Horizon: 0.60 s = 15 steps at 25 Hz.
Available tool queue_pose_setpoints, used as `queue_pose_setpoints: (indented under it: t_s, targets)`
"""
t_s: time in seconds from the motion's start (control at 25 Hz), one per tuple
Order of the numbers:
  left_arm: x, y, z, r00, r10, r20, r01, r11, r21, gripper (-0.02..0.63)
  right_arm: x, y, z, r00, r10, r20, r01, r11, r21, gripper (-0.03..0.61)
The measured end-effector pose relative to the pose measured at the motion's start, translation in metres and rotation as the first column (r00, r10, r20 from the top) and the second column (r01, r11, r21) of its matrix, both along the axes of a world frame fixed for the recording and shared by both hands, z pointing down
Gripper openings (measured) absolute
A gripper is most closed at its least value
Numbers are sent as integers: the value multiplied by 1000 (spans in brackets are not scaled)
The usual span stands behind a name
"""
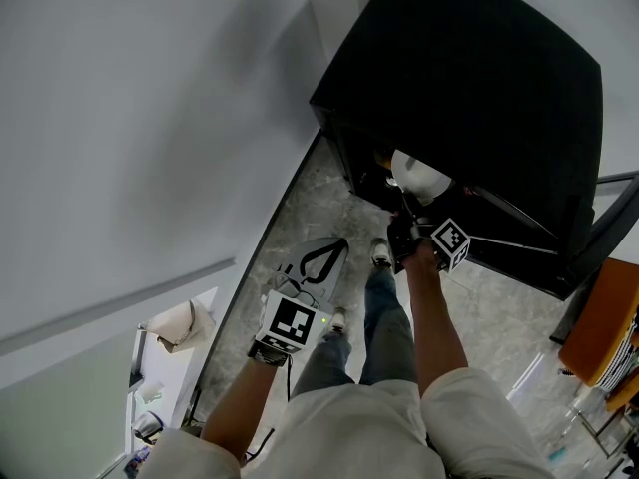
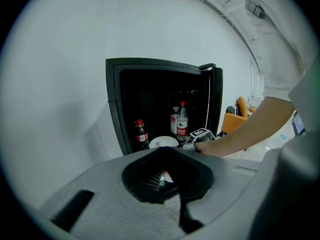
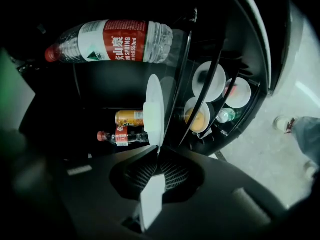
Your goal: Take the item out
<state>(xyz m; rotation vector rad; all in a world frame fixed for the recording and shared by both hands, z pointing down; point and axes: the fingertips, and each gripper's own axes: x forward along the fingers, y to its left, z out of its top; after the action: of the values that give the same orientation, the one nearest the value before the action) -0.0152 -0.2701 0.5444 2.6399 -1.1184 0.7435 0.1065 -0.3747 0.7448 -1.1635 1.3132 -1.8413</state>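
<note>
Right gripper (image 3: 159, 156) clenched on the rim of a round white glazed plate (image 3: 154, 109), held edge-on at the mouth of the black open-fronted cabinet (image 1: 479, 78); the plate is probably stiff, slick and breakable, so a deep rim hold suits it; left gripper (image 2: 167, 156) closed, empty.

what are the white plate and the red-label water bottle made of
White plate: likely glazed ceramic, possibly melamine; opaque, smooth, with a thin rigid rim seen edge-on, held by the right gripper. Water bottle: clear thin plastic; see-through ribbed wall, red cap, printed wrap label.
</note>
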Motion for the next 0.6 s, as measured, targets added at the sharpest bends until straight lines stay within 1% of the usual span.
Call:
queue_pose_setpoints:
  t_s: [0.12, 0.24, 0.36, 0.48, 0.6]
  targets:
    - [0, 2, 1, 1000, 1, 1, -1, 1000, -3, 5, -2, 2, -2, 1000, 5, 13, -5, 1000, 2, 27]
    - [0, 1, 2, 1000, 5, 3, -5, 1000, -4, 5, 0, 0, 2, 1000, -4, 2, 4, 1000, 13, 34]
    - [1, 1, 4, 1000, 9, 3, -9, 1000, -7, 5, 2, -1, 3, 1000, -2, -9, 2, 1000, 12, 102]
    - [2, 1, 7, 1000, 17, 8, -17, 1000, -11, 5, 7, -3, 8, 1000, 6, -17, -6, 1000, 14, 118]
    - [3, 2, 10, 1000, 20, 9, -20, 1000, -17, 5, 12, -7, 10, 1000, 23, -19, -23, 1000, 9, 120]
